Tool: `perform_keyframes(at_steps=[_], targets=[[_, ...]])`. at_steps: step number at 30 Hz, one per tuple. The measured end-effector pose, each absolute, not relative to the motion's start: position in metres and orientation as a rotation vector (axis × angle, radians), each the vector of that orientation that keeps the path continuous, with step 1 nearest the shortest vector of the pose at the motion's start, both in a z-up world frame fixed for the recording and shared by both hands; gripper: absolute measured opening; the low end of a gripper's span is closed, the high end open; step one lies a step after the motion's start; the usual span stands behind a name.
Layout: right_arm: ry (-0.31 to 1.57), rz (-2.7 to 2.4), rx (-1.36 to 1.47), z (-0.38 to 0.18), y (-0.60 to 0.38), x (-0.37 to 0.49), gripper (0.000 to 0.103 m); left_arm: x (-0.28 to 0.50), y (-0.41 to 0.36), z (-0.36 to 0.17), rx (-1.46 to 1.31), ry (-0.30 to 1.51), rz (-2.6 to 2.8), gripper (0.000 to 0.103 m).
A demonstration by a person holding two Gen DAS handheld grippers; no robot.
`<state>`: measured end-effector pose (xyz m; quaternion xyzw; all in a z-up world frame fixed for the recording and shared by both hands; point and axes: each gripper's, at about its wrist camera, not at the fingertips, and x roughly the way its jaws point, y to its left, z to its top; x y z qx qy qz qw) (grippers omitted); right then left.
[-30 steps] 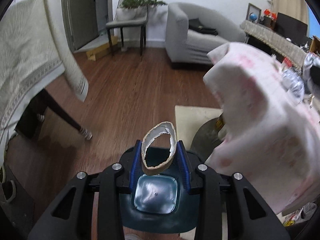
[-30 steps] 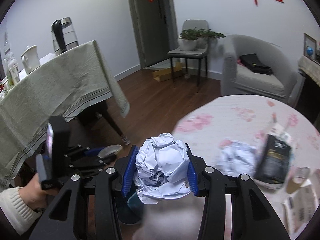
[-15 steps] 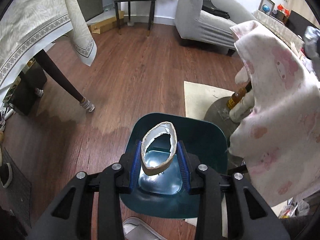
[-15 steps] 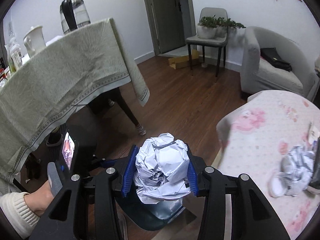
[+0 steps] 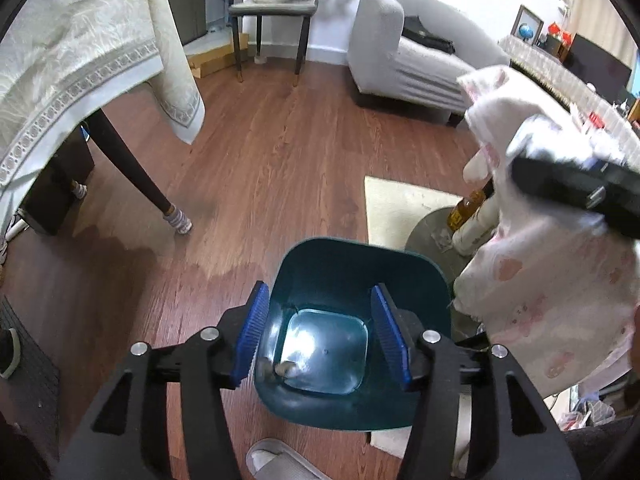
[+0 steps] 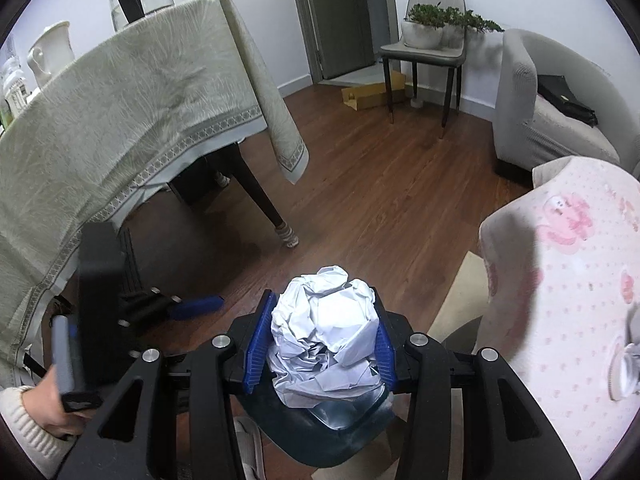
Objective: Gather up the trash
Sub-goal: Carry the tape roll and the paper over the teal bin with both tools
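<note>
Left gripper (image 5: 324,332): hovering over bin (image 5: 360,268), jaws opening, nothing between; scrap (image 5: 286,368) lying on bin floor. Right gripper (image 6: 322,340): clamping paper ball (image 6: 326,332) between pads, above bin.

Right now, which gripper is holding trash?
The right gripper: its fingers clamp a crumpled paper ball above the bin. The left gripper is opening, nothing between them.

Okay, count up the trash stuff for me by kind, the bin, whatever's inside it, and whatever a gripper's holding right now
Teal bins: 1, bin
Scraps lying in the bin: 1, blurred scrap
Crumpled white paper balls: 1, paper ball, clamped in the right gripper
Total: 3
</note>
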<state>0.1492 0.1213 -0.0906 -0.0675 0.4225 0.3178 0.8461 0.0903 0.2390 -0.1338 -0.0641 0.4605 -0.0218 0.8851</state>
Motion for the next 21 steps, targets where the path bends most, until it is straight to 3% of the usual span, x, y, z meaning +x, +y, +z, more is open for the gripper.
perform_keyframes(at_steps=[4,21], targets=[[0.921,0.659,-0.152,-0.105,0.127,0.153,0.046,0.085,0.242,-0.116,-0.117,0.904,-0.038,0.059],[1.054,0.642,-0.191,-0.177,0.153,0.156,0.046,0.074,0.243,-0.047,-0.107,0.725,-0.018,0.038]])
